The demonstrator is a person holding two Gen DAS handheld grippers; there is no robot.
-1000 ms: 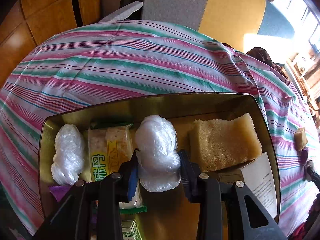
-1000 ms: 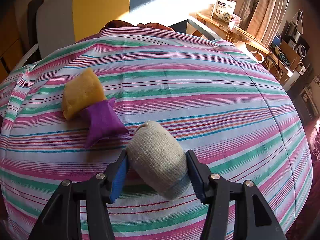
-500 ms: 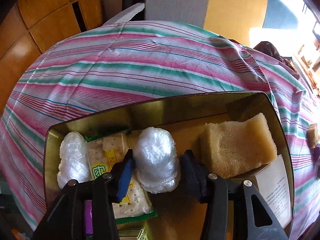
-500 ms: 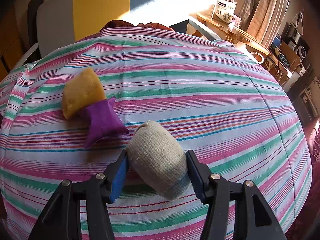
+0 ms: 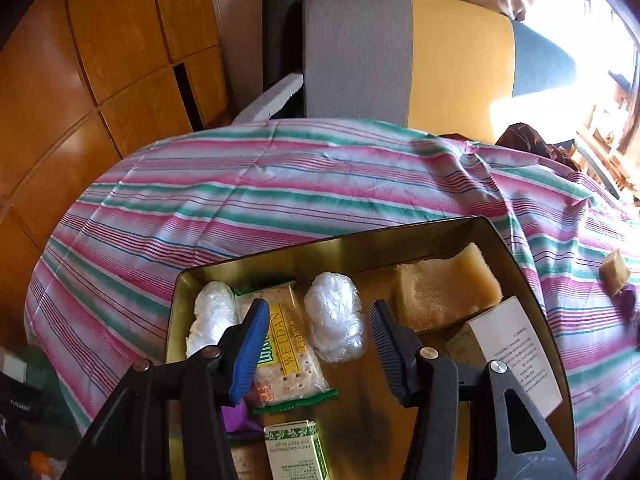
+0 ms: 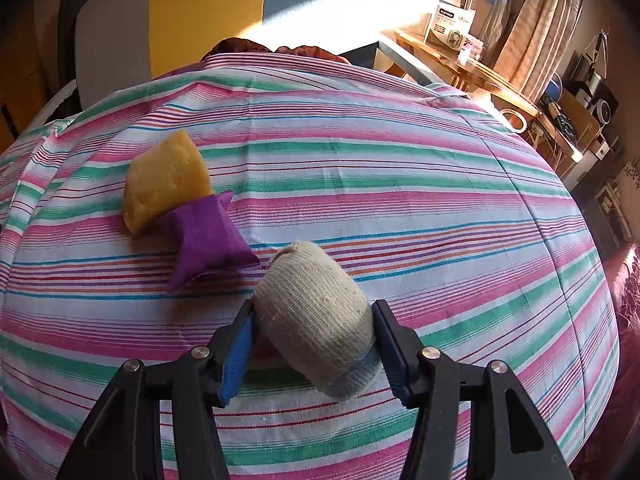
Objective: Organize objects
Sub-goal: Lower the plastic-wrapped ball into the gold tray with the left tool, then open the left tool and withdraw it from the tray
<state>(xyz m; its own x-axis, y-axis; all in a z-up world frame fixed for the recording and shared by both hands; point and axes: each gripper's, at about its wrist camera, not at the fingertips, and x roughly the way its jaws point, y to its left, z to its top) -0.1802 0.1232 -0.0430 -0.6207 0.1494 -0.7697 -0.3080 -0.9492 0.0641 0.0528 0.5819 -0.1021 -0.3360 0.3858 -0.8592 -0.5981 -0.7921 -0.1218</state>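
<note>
A: Right wrist view: right gripper (image 6: 314, 344) clenched on the sock roll (image 6: 316, 316), bottom centre, on the table (image 6: 400, 168).
B: Left gripper (image 5: 318, 346) gapes above the tin (image 5: 360, 246). Lift straight, then carry!

The cracker packet (image 5: 285, 350) lying in the metal tin (image 5: 280, 258) is showing the brand "WEIDAN" in white capitals down its yellow band, with small Chinese characters beside it that are too fine to read. The white card (image 5: 516, 354) at the tin's right side is carrying lines of tiny print, not readable. The green-and-white box (image 5: 294, 454) at the near edge is bearing small blurred text. A dark object (image 5: 18, 408) at the far left is showing faint lettering that cannot be made out.
</note>
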